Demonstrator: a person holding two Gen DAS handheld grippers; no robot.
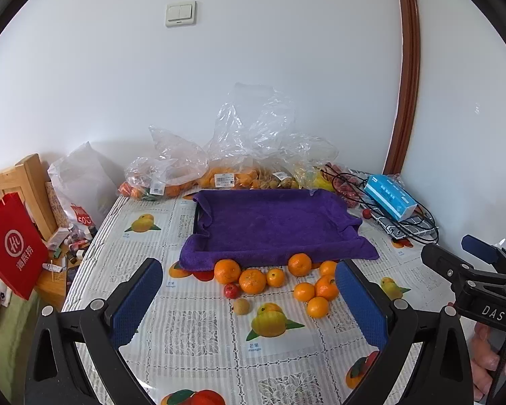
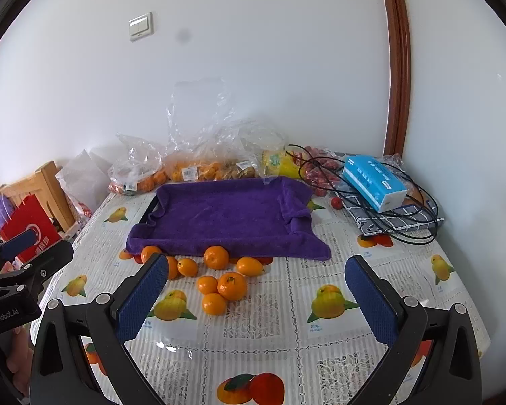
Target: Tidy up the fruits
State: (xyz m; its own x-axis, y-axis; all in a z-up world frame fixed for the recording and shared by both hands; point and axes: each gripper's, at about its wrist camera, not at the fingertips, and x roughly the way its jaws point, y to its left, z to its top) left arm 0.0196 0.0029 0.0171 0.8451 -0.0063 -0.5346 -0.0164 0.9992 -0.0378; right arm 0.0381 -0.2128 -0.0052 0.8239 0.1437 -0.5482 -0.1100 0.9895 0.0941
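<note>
Oranges [image 1: 252,280] loose on the fruit-print tablecloth [image 1: 192,330], just in front of the purple-towelled tray [image 1: 273,226].

Scattered in a cluster along the tray's near edge, some touching each other, a few tucked against the towel's front fold; beside them a small red fruit [image 1: 231,291] and a small tan round fruit [image 1: 241,306]. Nothing lying in the tray. Behind it, against the wall, clear plastic bags [image 1: 219,172] holding more orange and yellowish fruit, with a blue tissue box [image 1: 389,199] and black cable [image 1: 418,226] to the right. Left gripper [image 1: 249,307] hovering above the cloth, fingers spread wide, grasping nothing. Right gripper [image 2: 258,300] likewise released and empty, oranges lying between and just beyond its blue pads [image 2: 141,300].
</note>
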